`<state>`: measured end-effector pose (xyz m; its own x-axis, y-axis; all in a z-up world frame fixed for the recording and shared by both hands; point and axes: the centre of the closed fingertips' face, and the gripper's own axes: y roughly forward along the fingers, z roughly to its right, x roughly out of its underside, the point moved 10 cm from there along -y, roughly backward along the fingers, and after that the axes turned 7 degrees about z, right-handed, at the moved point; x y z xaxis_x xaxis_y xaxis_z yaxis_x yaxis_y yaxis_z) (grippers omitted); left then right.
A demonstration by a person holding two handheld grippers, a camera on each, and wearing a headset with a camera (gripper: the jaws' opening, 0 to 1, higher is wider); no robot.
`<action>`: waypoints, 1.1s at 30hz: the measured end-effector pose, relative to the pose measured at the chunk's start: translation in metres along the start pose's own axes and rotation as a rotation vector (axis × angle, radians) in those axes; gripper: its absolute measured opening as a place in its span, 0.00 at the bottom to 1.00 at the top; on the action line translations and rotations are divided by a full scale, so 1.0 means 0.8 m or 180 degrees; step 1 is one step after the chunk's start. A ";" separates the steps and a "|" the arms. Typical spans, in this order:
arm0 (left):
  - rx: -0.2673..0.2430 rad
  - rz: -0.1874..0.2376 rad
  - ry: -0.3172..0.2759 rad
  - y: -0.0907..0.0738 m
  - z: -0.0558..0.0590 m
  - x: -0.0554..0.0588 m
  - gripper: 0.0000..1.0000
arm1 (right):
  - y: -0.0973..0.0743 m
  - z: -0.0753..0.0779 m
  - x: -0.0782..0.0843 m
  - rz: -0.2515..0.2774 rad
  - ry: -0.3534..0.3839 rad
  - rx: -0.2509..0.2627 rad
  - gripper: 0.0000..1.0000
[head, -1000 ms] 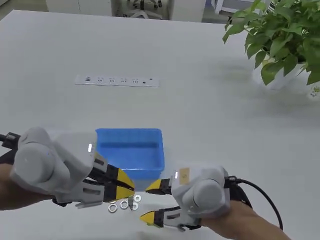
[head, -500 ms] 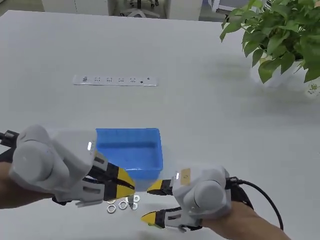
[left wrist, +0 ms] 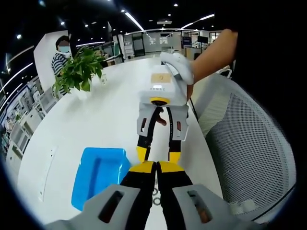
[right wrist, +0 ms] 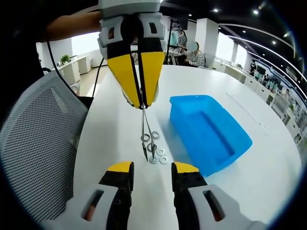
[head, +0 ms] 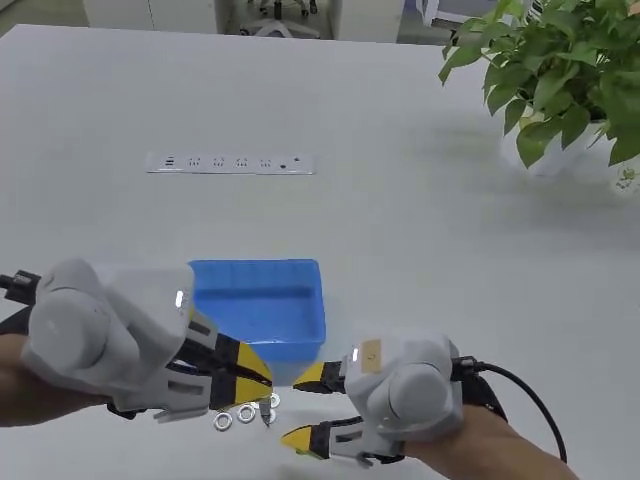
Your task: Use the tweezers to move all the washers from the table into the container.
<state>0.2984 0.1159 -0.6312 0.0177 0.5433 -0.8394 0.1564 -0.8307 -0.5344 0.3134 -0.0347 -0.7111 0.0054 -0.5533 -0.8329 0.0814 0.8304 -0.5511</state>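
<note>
While the left tool (right wrist: 139, 103) clamps the tweezers (right wrist: 143, 128), tips among the washers (right wrist: 161, 153), the right tool (right wrist: 152, 167) gapes empty

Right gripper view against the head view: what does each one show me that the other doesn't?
Right gripper view: thin tweezers clamped in the left gripper, whose yellow jaws are shut, with the tips down among the washers, plus a mesh chair back. Head view: the big potted plant at far right, and the right gripper with its grey body and cable. Both: the blue container, the washers beside it, and both grippers.
</note>
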 end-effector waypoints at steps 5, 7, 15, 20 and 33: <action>0.0007 -0.0006 -0.0001 -0.001 -0.001 0.001 0.05 | 0.003 0.001 -0.004 0.0019 -0.0027 -0.0036 0.32; 0.0010 -0.0004 -0.0005 0.000 -0.001 0.000 0.05 | 0.005 0.001 -0.006 0.0018 -0.0049 -0.0065 0.31; 0.0020 0.0001 -0.0002 0.001 -0.001 -0.001 0.05 | 0.016 0.001 -0.012 0.0002 -0.0135 -0.0182 0.26; 0.0020 0.0003 -0.0006 0.002 -0.001 -0.002 0.05 | 0.022 0.001 -0.017 0.0013 -0.0187 -0.0236 0.23; 0.0026 0.0025 -0.0022 0.002 -0.002 0.000 0.05 | 0.031 0.002 -0.020 -0.0059 -0.0272 -0.0309 0.15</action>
<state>0.3003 0.1144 -0.6318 0.0121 0.5359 -0.8442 0.1483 -0.8359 -0.5285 0.3170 -0.0055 -0.7110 0.0900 -0.5688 -0.8175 -0.0147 0.8200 -0.5722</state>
